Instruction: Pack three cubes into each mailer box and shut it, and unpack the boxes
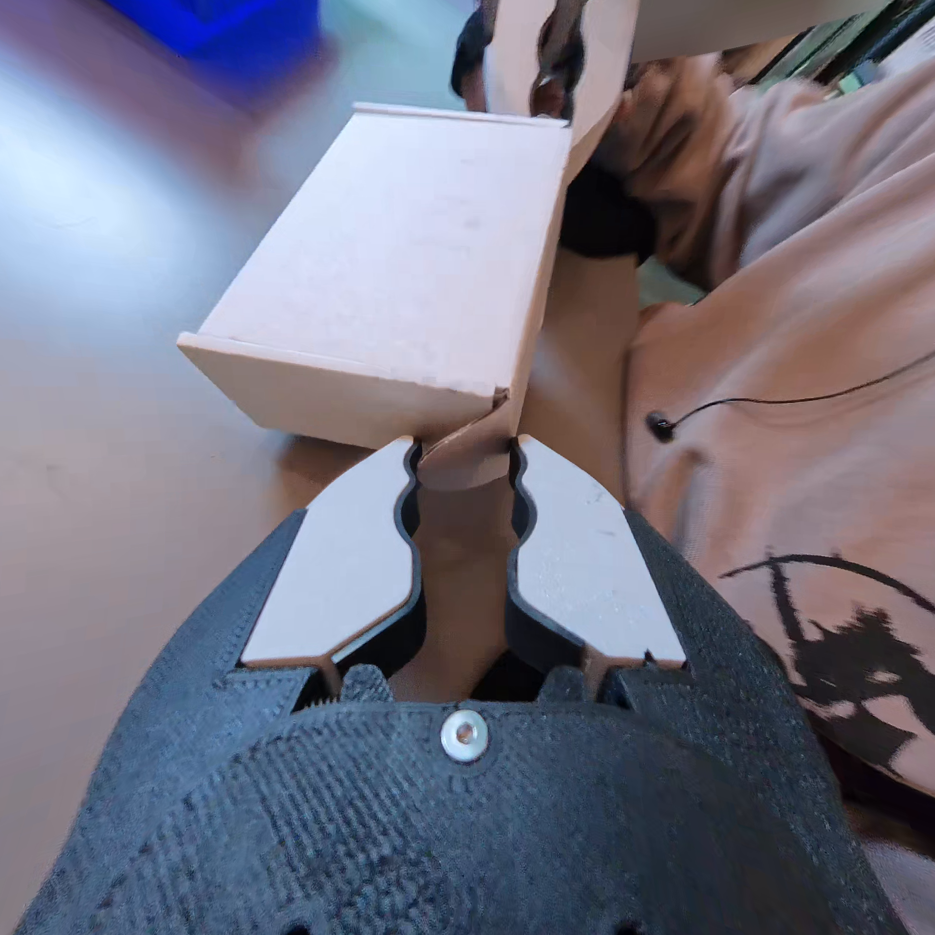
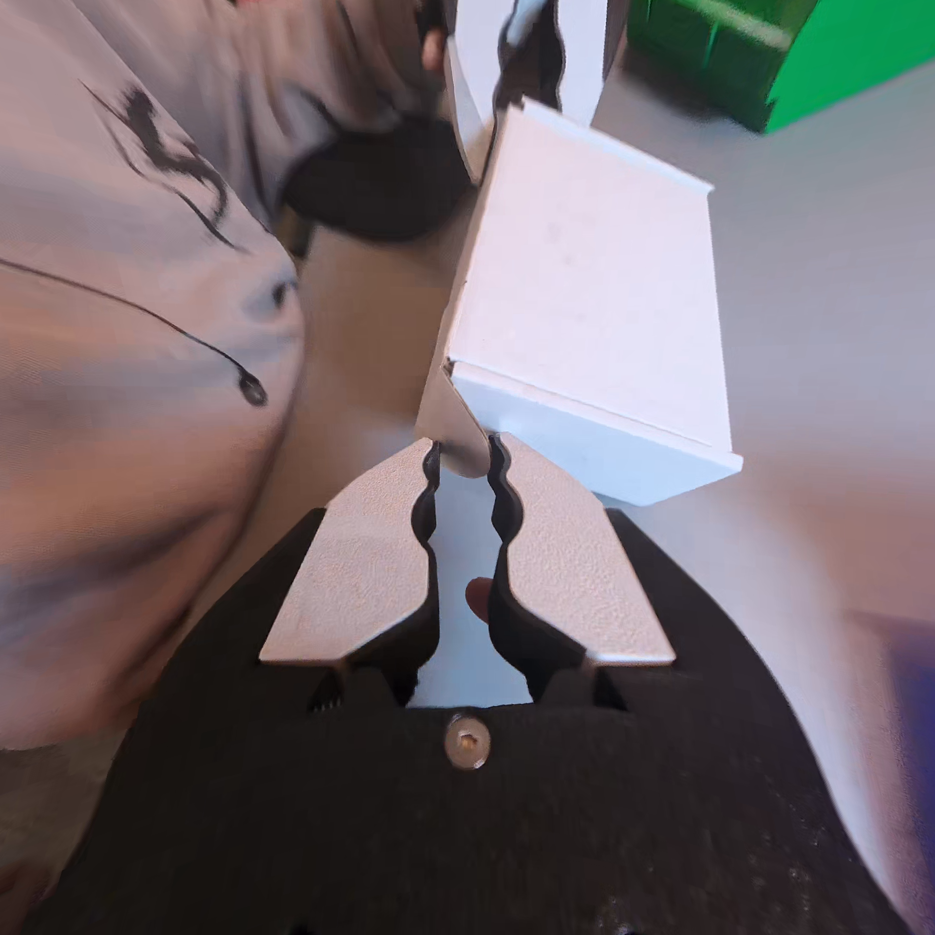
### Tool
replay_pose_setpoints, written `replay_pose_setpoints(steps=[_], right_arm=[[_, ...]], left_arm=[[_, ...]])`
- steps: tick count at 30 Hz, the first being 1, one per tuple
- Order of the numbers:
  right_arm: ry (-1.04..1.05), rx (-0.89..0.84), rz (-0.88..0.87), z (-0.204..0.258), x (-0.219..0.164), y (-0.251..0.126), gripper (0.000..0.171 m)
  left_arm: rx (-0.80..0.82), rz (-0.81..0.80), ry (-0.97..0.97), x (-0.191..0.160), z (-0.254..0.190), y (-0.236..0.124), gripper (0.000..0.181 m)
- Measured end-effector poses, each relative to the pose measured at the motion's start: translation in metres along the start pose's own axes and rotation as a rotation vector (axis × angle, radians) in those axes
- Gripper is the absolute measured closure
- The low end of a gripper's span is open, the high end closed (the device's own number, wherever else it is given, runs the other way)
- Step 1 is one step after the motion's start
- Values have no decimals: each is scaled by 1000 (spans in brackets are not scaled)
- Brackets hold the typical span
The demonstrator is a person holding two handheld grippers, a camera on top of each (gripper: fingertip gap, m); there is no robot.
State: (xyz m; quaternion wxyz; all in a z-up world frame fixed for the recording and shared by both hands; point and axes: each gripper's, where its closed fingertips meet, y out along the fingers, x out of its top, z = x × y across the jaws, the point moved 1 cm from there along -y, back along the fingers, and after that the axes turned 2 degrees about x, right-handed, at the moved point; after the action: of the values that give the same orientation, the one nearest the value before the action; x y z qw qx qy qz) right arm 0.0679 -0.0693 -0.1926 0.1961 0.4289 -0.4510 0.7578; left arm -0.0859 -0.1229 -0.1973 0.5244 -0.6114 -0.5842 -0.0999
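One shut cardboard mailer box (image 1: 394, 263) is held between both grippers, tilted, just above or on the table. My left gripper (image 1: 464, 448) is shut on a side flap (image 1: 465, 463) at the box's near corner. My right gripper (image 2: 463, 445) is shut on the side flap (image 2: 450, 425) at the opposite end of the same box (image 2: 582, 283), which looks white in the right wrist view. Each gripper also shows at the far end of the box in the other's view: the right one (image 1: 556, 76) and the left one (image 2: 536, 66). No cubes are in view.
A person's torso in a beige sweatshirt (image 1: 784, 329) with a thin black cable is close beside the box. A blue bin (image 1: 212, 30) is blurred at the far left. A green bin (image 2: 759, 55) stands at the far right. The table (image 1: 101, 506) is smooth. There is about 15 cm between the tips of the two grippers.
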Motion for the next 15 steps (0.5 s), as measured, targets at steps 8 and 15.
replay_pose_setpoints(steps=[8,15], right_arm=[[335,315,-304,17,40,-15,170],[590,435,-433,1,41,-14,170]], left_arm=[[-55,-116,56,8,-12,-22,138],[350,-56,467,7,12,-8,91]])
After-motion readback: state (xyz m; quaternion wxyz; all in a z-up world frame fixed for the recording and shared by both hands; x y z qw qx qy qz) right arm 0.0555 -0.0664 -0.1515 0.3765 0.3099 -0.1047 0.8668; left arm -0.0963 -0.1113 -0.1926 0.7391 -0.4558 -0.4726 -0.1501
